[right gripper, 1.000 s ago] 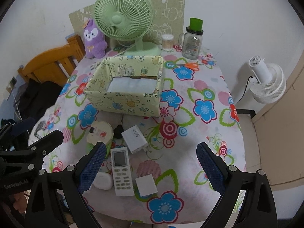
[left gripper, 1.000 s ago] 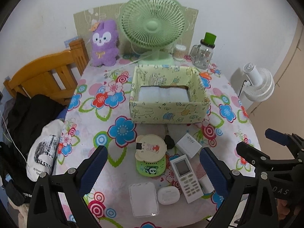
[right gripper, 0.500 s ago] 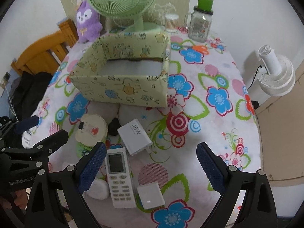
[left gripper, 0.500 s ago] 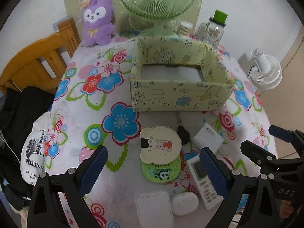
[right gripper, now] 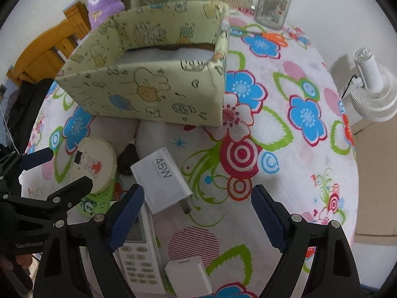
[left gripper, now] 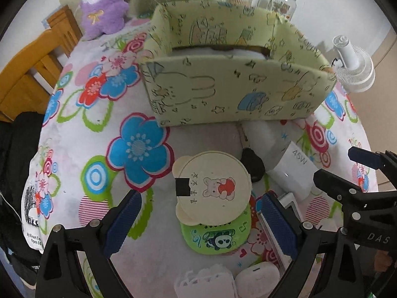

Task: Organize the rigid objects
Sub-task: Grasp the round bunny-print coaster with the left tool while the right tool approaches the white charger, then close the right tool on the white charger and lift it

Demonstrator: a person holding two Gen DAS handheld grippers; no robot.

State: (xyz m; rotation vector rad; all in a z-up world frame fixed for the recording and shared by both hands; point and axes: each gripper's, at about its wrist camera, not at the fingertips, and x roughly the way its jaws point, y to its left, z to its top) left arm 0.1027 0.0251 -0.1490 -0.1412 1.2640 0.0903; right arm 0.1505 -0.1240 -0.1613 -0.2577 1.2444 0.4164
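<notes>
Left wrist view is showing me that both grippers are dropping toward the cluster at the near edge of the tabletop (left gripper: 82, 164); everything is looming larger than a second ago, and the green fan at the far edge is sliding out of the top of the frame. I am reading this as the approach to a first pick, with nothing sorted yet.

The patterned box (left gripper: 230, 94) is sitting mid-tabletop, open and holding only its white lining. Just in front of it the 45W charger (right gripper: 161, 176) is lying flat, now framed between the blue pads of the right gripper (right gripper: 196, 213), whose jaws are standing wide and empty. The remote (right gripper: 141, 255) is lying under that gripper's left finger.

The left gripper (left gripper: 201, 221) is also spread wide, holding nothing, and is straddling the round bear tin (left gripper: 213, 186) stacked on the green panda disc (left gripper: 218, 238). The black key fob (left gripper: 253, 164) is touching the tin's right side.
</notes>
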